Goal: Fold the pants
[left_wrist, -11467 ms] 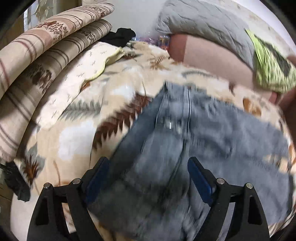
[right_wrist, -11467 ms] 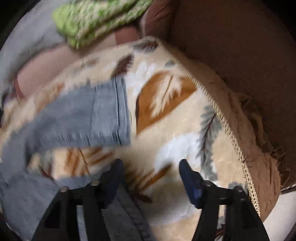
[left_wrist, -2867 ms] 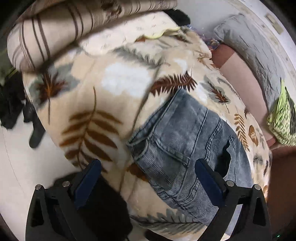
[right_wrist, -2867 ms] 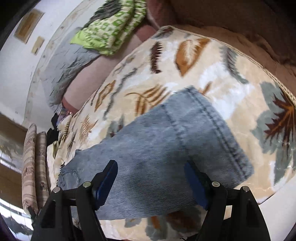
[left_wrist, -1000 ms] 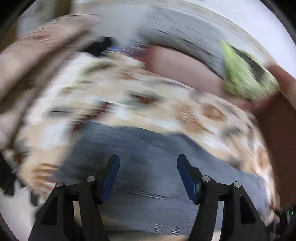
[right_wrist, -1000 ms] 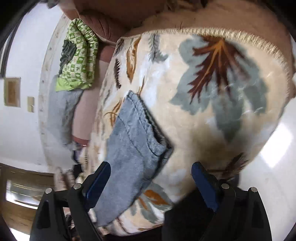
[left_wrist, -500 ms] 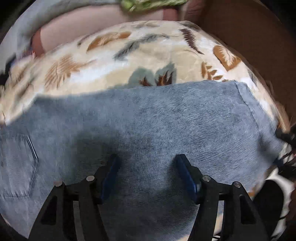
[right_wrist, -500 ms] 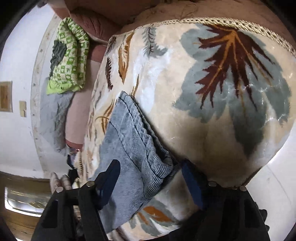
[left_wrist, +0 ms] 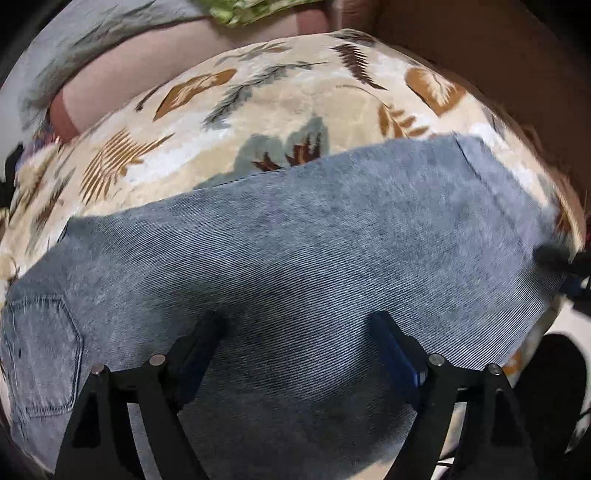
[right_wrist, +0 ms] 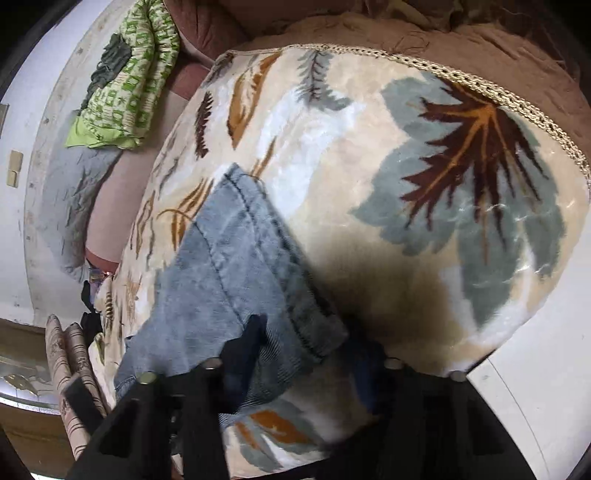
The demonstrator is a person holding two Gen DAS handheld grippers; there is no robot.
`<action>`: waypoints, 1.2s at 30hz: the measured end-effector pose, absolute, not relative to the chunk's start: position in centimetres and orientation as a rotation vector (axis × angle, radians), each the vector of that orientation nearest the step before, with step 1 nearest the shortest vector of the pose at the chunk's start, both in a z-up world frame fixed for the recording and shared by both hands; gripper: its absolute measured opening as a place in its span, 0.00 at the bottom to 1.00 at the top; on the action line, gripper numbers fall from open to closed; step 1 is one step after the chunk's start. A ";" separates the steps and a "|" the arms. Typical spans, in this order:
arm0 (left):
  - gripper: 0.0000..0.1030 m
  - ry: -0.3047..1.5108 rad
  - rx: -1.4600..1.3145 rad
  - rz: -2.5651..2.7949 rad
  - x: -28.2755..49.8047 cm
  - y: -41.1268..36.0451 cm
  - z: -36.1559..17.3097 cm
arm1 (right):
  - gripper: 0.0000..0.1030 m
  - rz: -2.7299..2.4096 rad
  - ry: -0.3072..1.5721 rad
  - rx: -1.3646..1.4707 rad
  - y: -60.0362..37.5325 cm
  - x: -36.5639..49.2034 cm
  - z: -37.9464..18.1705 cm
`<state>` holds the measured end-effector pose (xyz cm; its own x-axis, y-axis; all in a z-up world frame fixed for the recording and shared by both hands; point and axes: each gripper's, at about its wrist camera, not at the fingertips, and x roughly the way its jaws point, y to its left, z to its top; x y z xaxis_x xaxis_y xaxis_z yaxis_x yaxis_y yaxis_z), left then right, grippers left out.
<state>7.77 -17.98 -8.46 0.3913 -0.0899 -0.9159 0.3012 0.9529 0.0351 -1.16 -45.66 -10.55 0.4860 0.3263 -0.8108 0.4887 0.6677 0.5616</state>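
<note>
Grey-blue denim pants (left_wrist: 295, 258) lie flat across a leaf-patterned blanket (left_wrist: 280, 96), legs stacked, back pocket at the left and hems at the right. My left gripper (left_wrist: 299, 328) is open, its fingers resting on the middle of the legs. My right gripper (right_wrist: 306, 336) sits at the hem end (right_wrist: 236, 258), its jaws still apart on either side of the lower hem corner; it also shows at the right edge of the left wrist view (left_wrist: 565, 262).
The blanket (right_wrist: 424, 184) covers a bed with a brown cover (right_wrist: 480, 33) beyond its braided edge. A green patterned cloth (right_wrist: 125, 81) and a grey pillow (right_wrist: 70, 192) lie by the white wall. Striped cushions (right_wrist: 70, 354) stand at the far end.
The right gripper has moved in onto the hem corner and its jaws have narrowed. The left gripper has swung over the legs and settled on their middle.
</note>
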 end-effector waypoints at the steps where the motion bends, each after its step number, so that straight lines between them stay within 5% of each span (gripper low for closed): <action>1: 0.81 1.118 0.195 -0.242 7.8 -17.9 -7.9 | 0.36 -0.116 1.097 0.886 -45.8 -1.2 -10.6; 6: 0.83 1.134 0.292 -0.258 6.7 -19.0 -10.4 | 0.41 -0.104 1.112 0.887 -46.2 -1.2 -10.7; 8: 0.84 1.089 0.283 -0.255 6.4 -18.9 -10.3 | 0.58 -0.064 1.097 0.943 -46.4 -1.1 -11.1; 12: 0.83 1.084 0.277 -0.255 5.9 -19.0 -10.3 | 0.58 -0.017 1.108 0.968 -46.8 -0.8 -11.4; 13: 0.83 1.080 0.277 -0.255 5.7 -19.0 -10.2 | 0.54 -0.021 1.120 0.946 -46.6 -0.6 -11.2; 14: 0.83 1.079 0.271 -0.255 5.6 -19.0 -10.2 | 0.38 -0.040 1.132 0.923 -46.4 -0.4 -11.0; 17: 0.83 1.080 0.258 -0.262 5.9 -18.8 -10.2 | 0.20 -0.083 1.150 0.828 -45.7 -0.1 -10.1; 23: 0.82 1.075 0.209 -0.292 6.8 -18.1 -10.2 | 0.16 -0.001 0.988 0.540 -38.9 1.1 -0.4; 26: 0.52 1.087 0.045 -0.314 7.1 -14.6 -8.5 | 0.16 0.126 0.893 0.358 -31.6 1.1 5.0; 30: 0.51 1.015 -0.219 -0.149 4.9 -3.7 -5.3 | 0.16 0.328 0.835 0.189 -21.3 -0.2 6.9; 33: 0.51 0.984 -0.288 0.050 1.9 4.5 -4.7 | 0.20 0.447 0.902 0.106 -15.8 -0.8 3.2; 34: 0.51 0.991 -0.314 0.117 0.8 7.3 -4.8 | 0.29 0.497 0.966 0.118 -14.0 -0.6 0.2; 35: 0.51 0.998 -0.331 0.165 0.0 9.1 -5.0 | 0.54 0.538 1.024 0.136 -12.8 -0.4 -2.5; 36: 0.52 1.005 -0.340 0.207 -0.7 10.2 -5.1 | 0.69 0.580 1.092 0.145 -11.9 -0.1 -5.1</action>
<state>-0.69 10.25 -5.08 0.5229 0.0141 -0.8523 -0.3237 0.9282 -0.1832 -0.08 -11.86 -5.09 0.3291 0.5109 -0.7941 -0.3716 0.8432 0.3885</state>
